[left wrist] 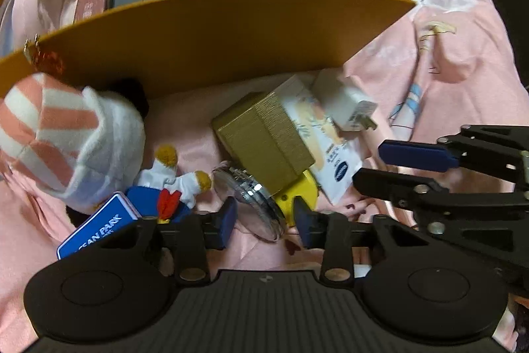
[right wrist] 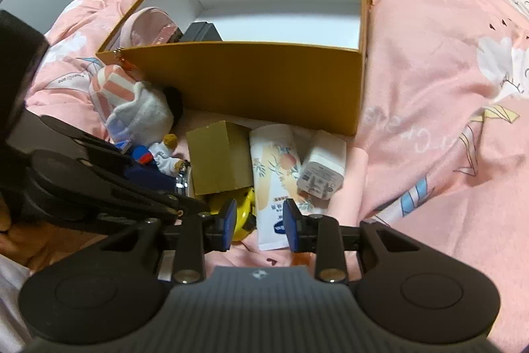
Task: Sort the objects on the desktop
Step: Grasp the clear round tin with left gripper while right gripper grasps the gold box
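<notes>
My left gripper (left wrist: 266, 220) is open and points down at a pile on the pink bedspread. A round clear-and-silver case (left wrist: 254, 204) lies tilted between its blue pads, and I see no pad pressing on it. A yellow object (left wrist: 297, 194) pokes out beneath a gold box (left wrist: 264, 138). My right gripper (right wrist: 259, 224) is open above a white packet with a peach print (right wrist: 274, 187), holding nothing. It also shows at the right as the right gripper (left wrist: 368, 166). A white charger (right wrist: 322, 171) lies beside the packet.
An orange box (right wrist: 248, 81) with white inside stands behind the pile, holding a pink pouch (right wrist: 145, 25) and dark boxes (right wrist: 201, 32). A plush toy in a striped hat (left wrist: 49, 128), a small doll (left wrist: 172, 181) and a blue card (left wrist: 96, 230) lie to the left.
</notes>
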The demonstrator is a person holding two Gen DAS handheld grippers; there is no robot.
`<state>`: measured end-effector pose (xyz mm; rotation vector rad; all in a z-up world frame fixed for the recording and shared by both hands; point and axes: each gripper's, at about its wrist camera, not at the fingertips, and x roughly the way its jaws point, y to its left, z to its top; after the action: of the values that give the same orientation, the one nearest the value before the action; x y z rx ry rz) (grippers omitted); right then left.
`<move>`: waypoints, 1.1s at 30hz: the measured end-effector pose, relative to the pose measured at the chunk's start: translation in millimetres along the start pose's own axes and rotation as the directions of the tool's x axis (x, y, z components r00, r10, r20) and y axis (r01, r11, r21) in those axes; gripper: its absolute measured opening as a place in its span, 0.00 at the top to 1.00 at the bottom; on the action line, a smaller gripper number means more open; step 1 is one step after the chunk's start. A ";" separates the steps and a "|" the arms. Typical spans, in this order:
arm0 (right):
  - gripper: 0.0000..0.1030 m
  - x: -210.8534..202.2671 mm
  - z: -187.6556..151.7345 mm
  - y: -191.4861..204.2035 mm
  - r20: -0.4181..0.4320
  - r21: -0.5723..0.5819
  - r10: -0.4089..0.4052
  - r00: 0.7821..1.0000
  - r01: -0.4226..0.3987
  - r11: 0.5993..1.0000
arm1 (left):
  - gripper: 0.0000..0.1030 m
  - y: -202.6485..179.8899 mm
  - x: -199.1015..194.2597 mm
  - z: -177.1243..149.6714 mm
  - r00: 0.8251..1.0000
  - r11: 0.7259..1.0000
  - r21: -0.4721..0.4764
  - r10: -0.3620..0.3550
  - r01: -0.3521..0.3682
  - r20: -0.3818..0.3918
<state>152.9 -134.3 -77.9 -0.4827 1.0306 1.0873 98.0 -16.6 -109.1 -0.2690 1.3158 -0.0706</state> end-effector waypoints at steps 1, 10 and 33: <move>0.68 0.4 1.7 1.6 0.004 -0.007 0.006 1.000 -0.006 1.000 | 0.65 2.2 -1.0 -0.8 1.000 1.000 -0.006 -0.004 0.004 0.004; 0.63 20.1 22.5 34.5 0.026 -0.126 0.011 1.000 -0.008 0.992 | 0.82 34.0 -12.4 -8.7 0.998 0.997 -0.076 -0.001 0.005 0.056; 0.51 59.7 40.3 43.9 -0.066 -0.068 -0.062 0.996 0.058 0.996 | 0.83 37.7 -16.1 -18.1 0.992 0.997 -0.041 -0.054 0.059 0.119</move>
<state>137.1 -55.7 -104.0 -0.6040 1.0358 1.0601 72.7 20.3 -106.9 -0.3429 1.1940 -0.0723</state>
